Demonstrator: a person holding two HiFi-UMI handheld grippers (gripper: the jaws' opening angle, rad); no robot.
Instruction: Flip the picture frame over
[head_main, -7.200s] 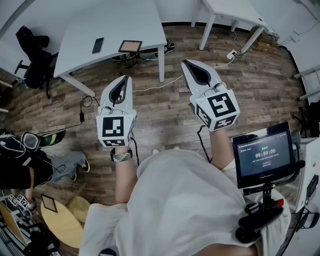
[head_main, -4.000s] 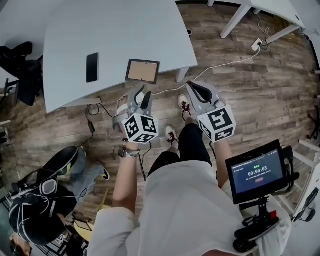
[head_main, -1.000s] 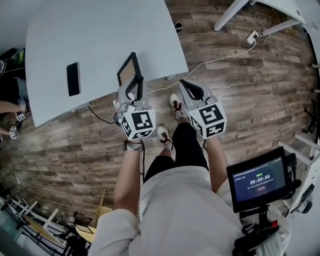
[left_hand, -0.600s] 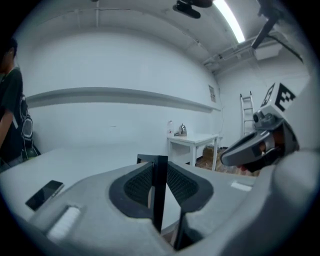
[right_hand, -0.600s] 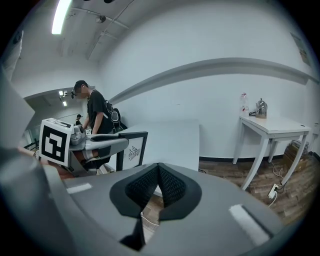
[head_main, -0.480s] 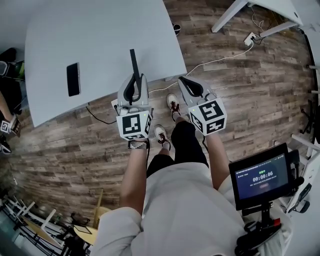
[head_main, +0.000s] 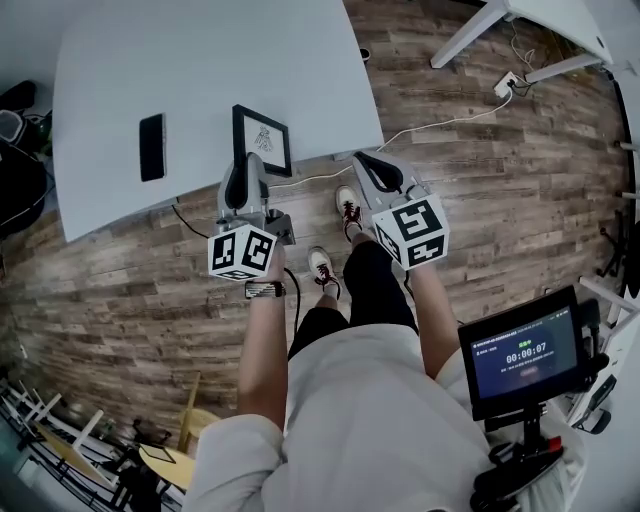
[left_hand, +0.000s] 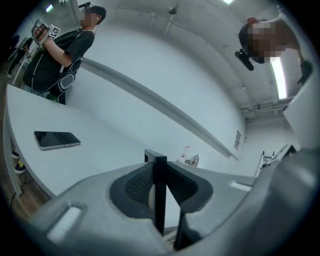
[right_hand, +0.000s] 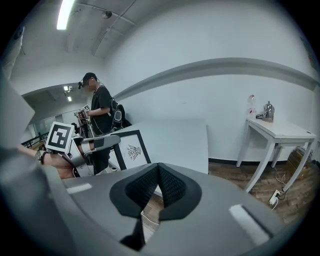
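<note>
The black picture frame (head_main: 262, 138) hangs over the near edge of the white table (head_main: 200, 60), its face with a small drawing turned up and to the right. My left gripper (head_main: 245, 178) grips its near edge. In the left gripper view the frame (left_hand: 160, 200) stands edge-on between the pads, and the left gripper (left_hand: 159, 167) has its jaws closing on it. From the right gripper view the frame (right_hand: 131, 150) shows its drawing beside the left gripper (right_hand: 95, 142). My right gripper (head_main: 375, 170) hovers over the floor to the right, shut on nothing, its jaws (right_hand: 158, 172) touching.
A dark phone (head_main: 152, 146) lies on the table left of the frame. A person (left_hand: 60, 55) stands beyond the table's far side. A second white table (right_hand: 272, 130) stands at the right, with a cable and power strip (head_main: 503, 82) on the wood floor. A timer screen (head_main: 525, 350) sits at my right.
The left gripper has rolled and carried the frame round: its brown back showed first, then it stood edge-on, and now its drawing faces up. The right gripper shifted slightly.
</note>
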